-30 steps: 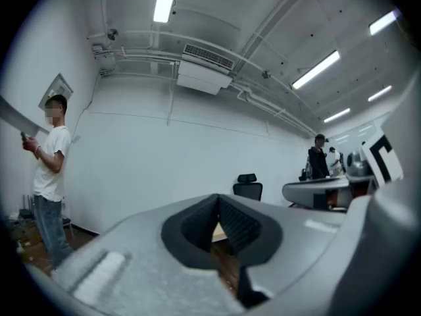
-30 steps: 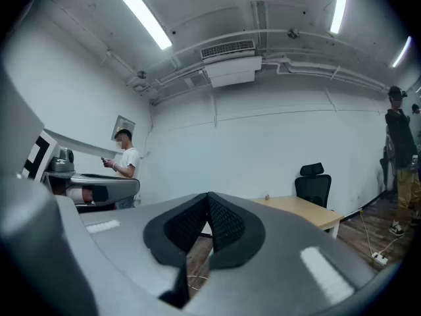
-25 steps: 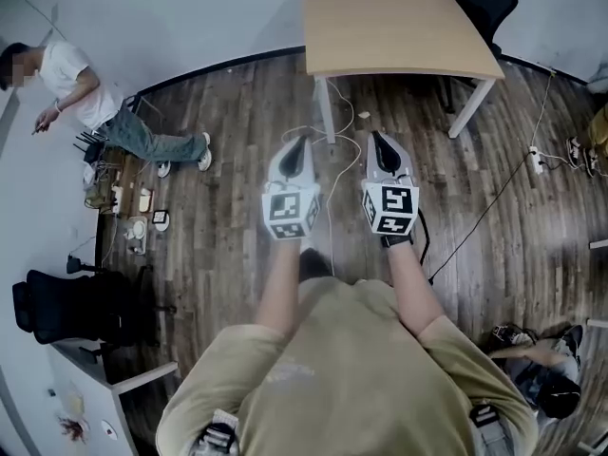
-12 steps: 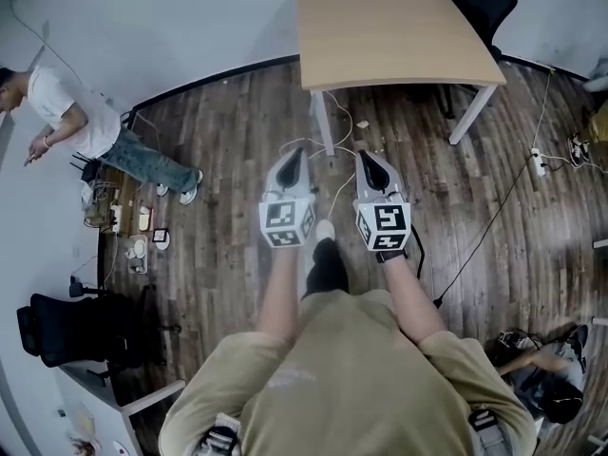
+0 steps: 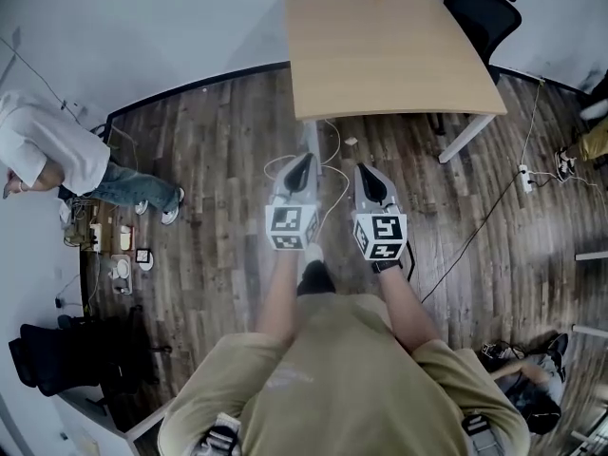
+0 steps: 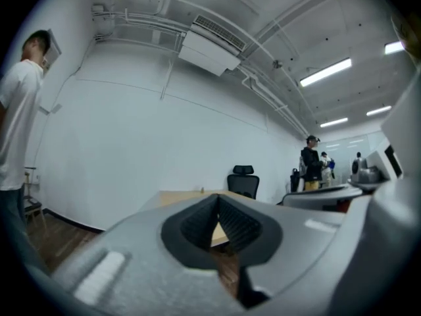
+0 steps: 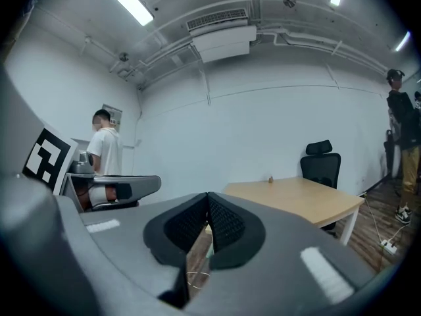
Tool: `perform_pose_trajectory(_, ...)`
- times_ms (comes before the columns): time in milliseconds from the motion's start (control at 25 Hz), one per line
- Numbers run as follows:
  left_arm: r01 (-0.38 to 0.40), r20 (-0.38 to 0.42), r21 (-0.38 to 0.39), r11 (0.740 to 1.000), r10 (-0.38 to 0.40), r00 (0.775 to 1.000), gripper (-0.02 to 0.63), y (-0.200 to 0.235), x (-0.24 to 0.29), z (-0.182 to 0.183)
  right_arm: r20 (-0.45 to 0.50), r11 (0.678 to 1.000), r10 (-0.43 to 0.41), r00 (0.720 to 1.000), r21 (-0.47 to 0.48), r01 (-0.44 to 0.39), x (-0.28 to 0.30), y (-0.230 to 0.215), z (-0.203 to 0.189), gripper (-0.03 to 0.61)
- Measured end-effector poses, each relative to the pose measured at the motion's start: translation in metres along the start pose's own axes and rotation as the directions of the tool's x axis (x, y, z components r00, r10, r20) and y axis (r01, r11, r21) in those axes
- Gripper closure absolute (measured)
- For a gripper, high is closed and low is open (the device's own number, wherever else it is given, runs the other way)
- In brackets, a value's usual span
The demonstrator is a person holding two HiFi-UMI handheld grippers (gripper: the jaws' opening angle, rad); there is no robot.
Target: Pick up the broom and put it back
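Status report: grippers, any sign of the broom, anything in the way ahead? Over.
Both shut and empty, pointing level: left gripper, right gripper. No broom in any view. Wooden table straight ahead; white cable looped on the floor by its leg.

An office-like workroom is indicated by a wooden table [image 5: 380,50], a black office chair [image 5: 480,8], white walls [image 5: 171,27], plank floor [image 5: 218,179] and a ceiling-hung air unit [image 7: 220,41].

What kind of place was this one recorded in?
Probably an office or lab workspace: a light wooden desk with a black office chair behind it, a power strip and loose cables on the wood-plank floor, and a ceiling air-conditioning unit.
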State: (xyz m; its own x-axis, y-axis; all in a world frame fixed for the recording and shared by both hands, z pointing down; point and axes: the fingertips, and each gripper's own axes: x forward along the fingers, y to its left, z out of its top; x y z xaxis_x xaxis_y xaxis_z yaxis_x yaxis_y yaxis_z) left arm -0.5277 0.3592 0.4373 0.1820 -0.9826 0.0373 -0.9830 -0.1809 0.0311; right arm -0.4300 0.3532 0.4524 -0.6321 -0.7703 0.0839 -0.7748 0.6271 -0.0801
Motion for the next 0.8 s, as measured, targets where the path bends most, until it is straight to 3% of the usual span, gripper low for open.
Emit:
perform_pose_trajectory(200, -0.028, -0.074, -0.018, 0.999, 0.026, 0.997, 0.617, 0.059, 0.041, -0.033, -0.07, 0.999, 0.016, 0.997, 0.041, -0.014, 0.079, -0.008, -0.024, 0.574)
perform_pose_trajectory(360, -0.032, -0.128, -0.049, 0.998, 0.026, 0.991, 0.617, 0.11, 0.063, -0.06, -0.14, 0.999, 0.036, 0.989, -0.008, -0.037, 0.141, -0.001, -0.054, 0.574)
perform_pose_trajectory(520, -0.038, -0.2, -0.075, 0.996, 0.022, 0.979, 0.617, 0.141, 0.072, -0.095, -0.235, 0.999, 0.038, 0.971, 0.013, -0.036, 0.169, 0.005, -0.095, 0.574)
perform_pose_trajectory(800, -0.068, -0.359, -0.114, 0.991, 0.022, 0.933, 0.617, 0.165, 0.088, -0.185, -0.375, 0.993, 0.112, 0.92, 0.023, -0.112, 0.191, -0.002, -0.164, 0.574)
